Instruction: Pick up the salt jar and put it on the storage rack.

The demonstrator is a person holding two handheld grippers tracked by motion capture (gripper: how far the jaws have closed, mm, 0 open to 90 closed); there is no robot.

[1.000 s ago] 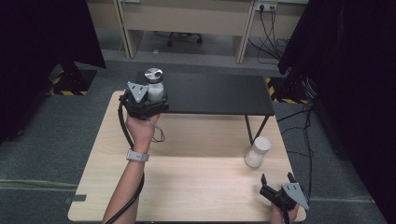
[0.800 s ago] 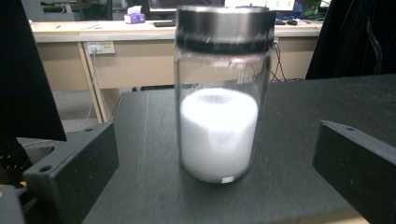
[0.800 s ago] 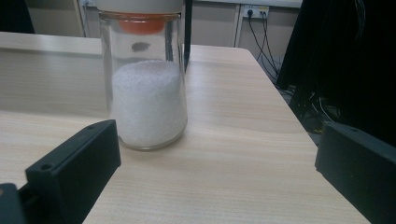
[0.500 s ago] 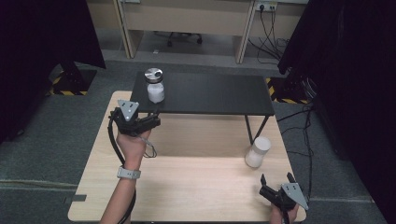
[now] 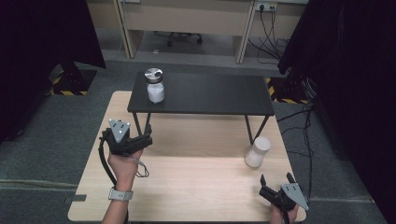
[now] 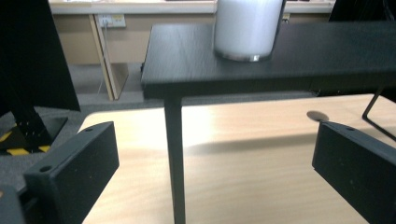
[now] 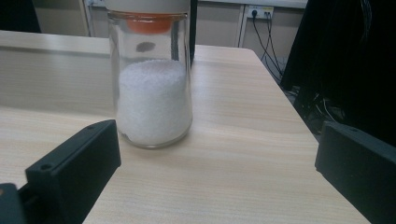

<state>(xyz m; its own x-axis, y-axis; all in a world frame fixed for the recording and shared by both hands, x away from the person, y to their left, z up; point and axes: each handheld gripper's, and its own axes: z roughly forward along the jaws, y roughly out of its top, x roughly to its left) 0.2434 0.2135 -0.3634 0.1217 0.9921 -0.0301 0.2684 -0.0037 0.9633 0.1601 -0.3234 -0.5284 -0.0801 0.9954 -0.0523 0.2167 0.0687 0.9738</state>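
Indoors | wooden table (image 5: 196, 186) | black shelf (image 5: 210, 95) | grey carpet (image 5: 42, 158) | left claw (image 5: 144, 140) agape | right claw (image 5: 276, 179) agape

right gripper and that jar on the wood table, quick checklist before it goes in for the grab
1. Right gripper open: ok, jaws wide apart.
2. Jar upright on the wood table: ok.
3. Jar ahead of the gripper: ok, though left of centre between the jaws.
4. Path to the jar free: ok, bare wood between.
5. Left gripper out of the way: ok, open, at the far side of the table.
6. Lid tight: cannot tell.
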